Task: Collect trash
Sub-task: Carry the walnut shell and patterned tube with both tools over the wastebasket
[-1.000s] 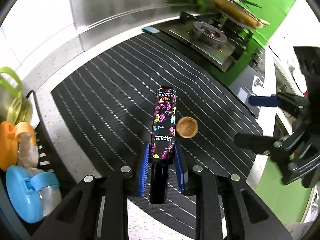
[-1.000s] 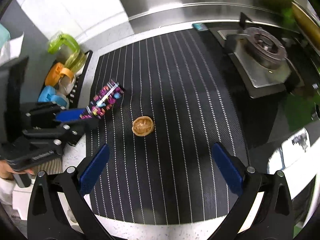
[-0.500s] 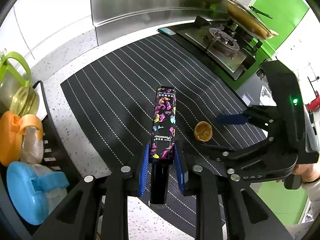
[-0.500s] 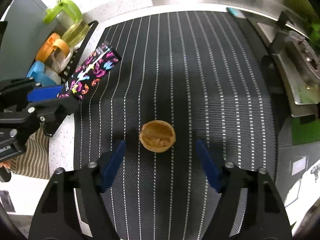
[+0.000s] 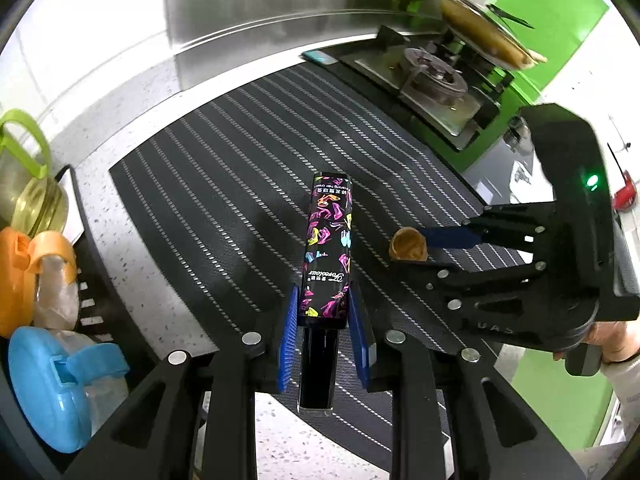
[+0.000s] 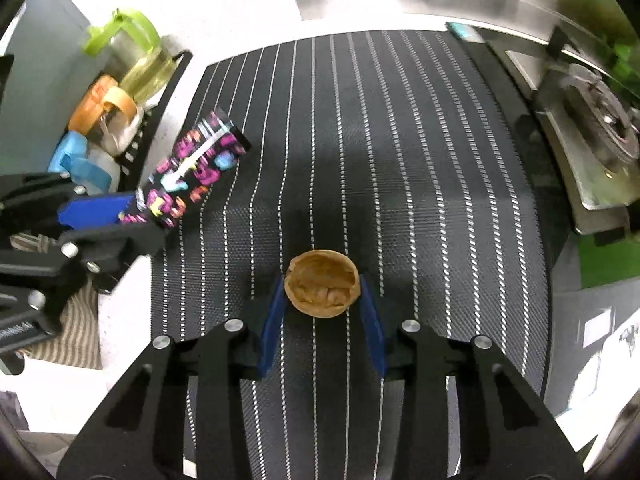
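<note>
Right tool (image 6: pixel 322 300) closing round walnut shell (image 6: pixel 321 289), hand (image 5: pixel 612 338)

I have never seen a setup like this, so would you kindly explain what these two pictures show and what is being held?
These are no robot arms: a person holds a two-finger gripper in each hand, with a fisheye camera on each looking along its fingers.

The left camera shows the left gripper shut on a long black box with colourful prints. The right camera shows the right gripper, its jaws closing around a brown walnut shell half lying on the black white-striped mat. Its blue pads look at the shell's sides; a firm grip is not certain.

A gas stove sits beyond the mat.
</note>
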Tool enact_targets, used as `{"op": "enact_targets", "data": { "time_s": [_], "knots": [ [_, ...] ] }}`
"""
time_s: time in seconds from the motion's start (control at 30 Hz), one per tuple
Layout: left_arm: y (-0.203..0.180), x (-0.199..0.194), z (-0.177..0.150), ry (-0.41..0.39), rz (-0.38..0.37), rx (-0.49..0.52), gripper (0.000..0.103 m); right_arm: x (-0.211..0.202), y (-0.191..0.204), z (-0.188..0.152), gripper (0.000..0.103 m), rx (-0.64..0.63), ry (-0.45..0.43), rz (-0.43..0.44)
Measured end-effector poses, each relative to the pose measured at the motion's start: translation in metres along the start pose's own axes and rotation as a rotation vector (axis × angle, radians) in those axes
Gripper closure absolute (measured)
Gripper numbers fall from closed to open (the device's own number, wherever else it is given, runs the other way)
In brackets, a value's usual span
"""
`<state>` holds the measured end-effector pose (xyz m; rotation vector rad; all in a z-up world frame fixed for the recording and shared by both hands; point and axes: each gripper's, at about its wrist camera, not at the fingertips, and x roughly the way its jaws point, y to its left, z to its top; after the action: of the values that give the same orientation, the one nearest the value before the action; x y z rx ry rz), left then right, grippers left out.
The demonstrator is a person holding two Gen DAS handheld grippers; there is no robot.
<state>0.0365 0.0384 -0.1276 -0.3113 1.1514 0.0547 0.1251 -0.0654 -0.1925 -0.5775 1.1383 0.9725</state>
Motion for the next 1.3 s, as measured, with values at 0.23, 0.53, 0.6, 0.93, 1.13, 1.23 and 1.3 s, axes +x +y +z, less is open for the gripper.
{"op": "enact_targets", "data": {
  "time_s": [0.23, 0.53, 0.6, 0.93, 1.13, 1.23, 1.3],
  "knots": [
    [-0.04, -0.012, 0.001, -0.008, -0.052, 0.14, 0.079, -0.067, -0.004, -0.041, 0.066, 0.142, -0.104, -0.033],
    [-0.143, -0.023, -0.006, -0.022, -0.183, 0.451, 0.079, -0.157, -0.017, -0.157, 0.066, 0.431, -0.263, -0.17],
    [-0.177, -0.024, -0.011, -0.022, -0.221, 0.53, 0.079, -0.173, -0.023, -0.185, 0.066, 0.494, -0.29, -0.205],
    [-0.323, -0.007, -0.058, 0.011, -0.375, 0.772, 0.079, -0.225, -0.069, -0.354, 0.066, 0.839, -0.367, -0.373],
    [-0.383, 0.044, -0.089, 0.05, -0.38, 0.794, 0.079, -0.201, -0.127, -0.438, 0.066, 0.97, -0.332, -0.39],
    [-0.398, 0.078, -0.099, 0.072, -0.361, 0.769, 0.079, -0.178, -0.154, -0.465, 0.066, 0.973, -0.298, -0.373],
    [-0.405, 0.102, -0.103, 0.089, -0.348, 0.756, 0.079, -0.16, -0.173, -0.477, 0.066, 0.968, -0.277, -0.355]
  ]
}}
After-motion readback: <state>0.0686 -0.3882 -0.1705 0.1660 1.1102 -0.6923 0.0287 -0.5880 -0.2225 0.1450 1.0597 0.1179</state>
